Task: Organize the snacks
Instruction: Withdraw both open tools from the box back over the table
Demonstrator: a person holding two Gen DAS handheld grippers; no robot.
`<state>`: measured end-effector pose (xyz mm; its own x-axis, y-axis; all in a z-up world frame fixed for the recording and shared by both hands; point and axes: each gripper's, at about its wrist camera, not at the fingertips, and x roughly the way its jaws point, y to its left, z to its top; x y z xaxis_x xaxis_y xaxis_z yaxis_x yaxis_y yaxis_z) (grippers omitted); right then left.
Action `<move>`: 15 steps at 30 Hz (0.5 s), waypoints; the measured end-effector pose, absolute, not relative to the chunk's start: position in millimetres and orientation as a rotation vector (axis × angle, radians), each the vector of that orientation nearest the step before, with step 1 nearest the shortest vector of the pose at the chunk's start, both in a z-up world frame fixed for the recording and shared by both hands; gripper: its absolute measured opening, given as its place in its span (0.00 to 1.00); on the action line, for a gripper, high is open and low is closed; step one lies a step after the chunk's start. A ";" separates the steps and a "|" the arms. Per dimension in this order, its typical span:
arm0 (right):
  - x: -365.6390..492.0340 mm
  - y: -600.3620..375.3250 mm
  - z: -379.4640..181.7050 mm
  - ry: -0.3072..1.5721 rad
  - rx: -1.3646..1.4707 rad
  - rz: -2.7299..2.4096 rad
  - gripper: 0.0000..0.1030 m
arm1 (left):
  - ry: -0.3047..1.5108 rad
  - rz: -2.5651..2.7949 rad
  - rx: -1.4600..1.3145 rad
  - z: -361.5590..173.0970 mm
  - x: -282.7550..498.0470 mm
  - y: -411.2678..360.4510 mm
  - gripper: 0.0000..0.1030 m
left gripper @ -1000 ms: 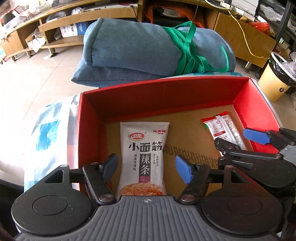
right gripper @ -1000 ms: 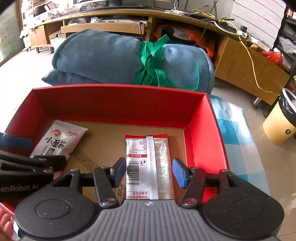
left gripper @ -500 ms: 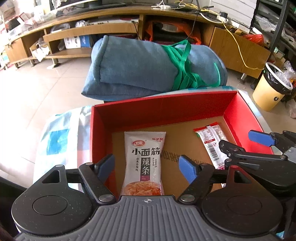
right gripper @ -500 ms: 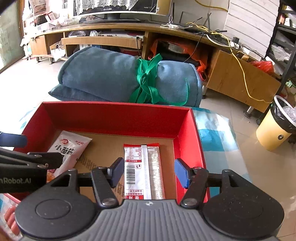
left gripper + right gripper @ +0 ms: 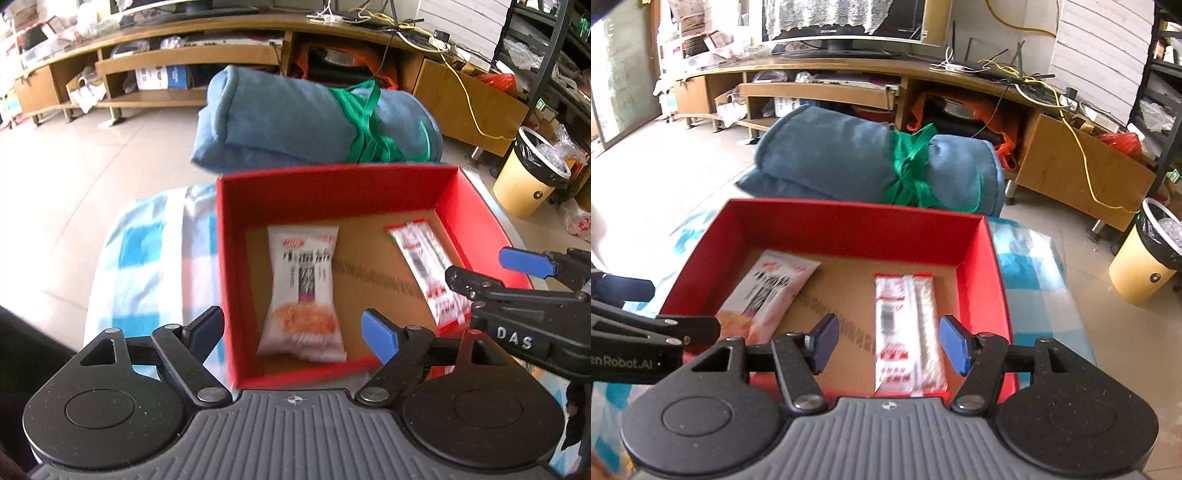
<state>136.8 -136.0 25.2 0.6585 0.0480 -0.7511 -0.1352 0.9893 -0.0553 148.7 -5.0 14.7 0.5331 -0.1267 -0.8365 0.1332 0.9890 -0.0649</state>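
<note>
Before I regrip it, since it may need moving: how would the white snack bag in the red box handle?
The white bag looks puffy and soft, so probably light and floppy. Its glossy film may slip between pads. Lying flat on the box floor, it should slide, not roll.

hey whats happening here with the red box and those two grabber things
A person is sorting snacks with a handheld gripper in each hand. Two packets already lie flat in the red box: a white snack bag on its left side and a red-and-white packet on its right. The left gripper and the right gripper hover above them, holding nothing; the left gripper's jaws have just been opening.
</note>
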 end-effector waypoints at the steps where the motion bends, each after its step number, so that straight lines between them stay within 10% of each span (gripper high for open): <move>1: 132.3 -135.0 25.1 0.851 -0.108 0.109 0.53 | 1.003 -0.156 0.007 13.6 143.2 -2.6 0.84; 15: 41.8 -124.0 17.8 0.949 -0.104 0.168 0.54 | 1.148 -0.205 0.013 -21.4 66.5 20.8 0.84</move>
<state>41.8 -124.0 17.8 0.5711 0.0973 -0.8151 -0.1884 0.9820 -0.0148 66.5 20.8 -21.4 0.3933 -0.1546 -0.9063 0.1683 0.9812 -0.0943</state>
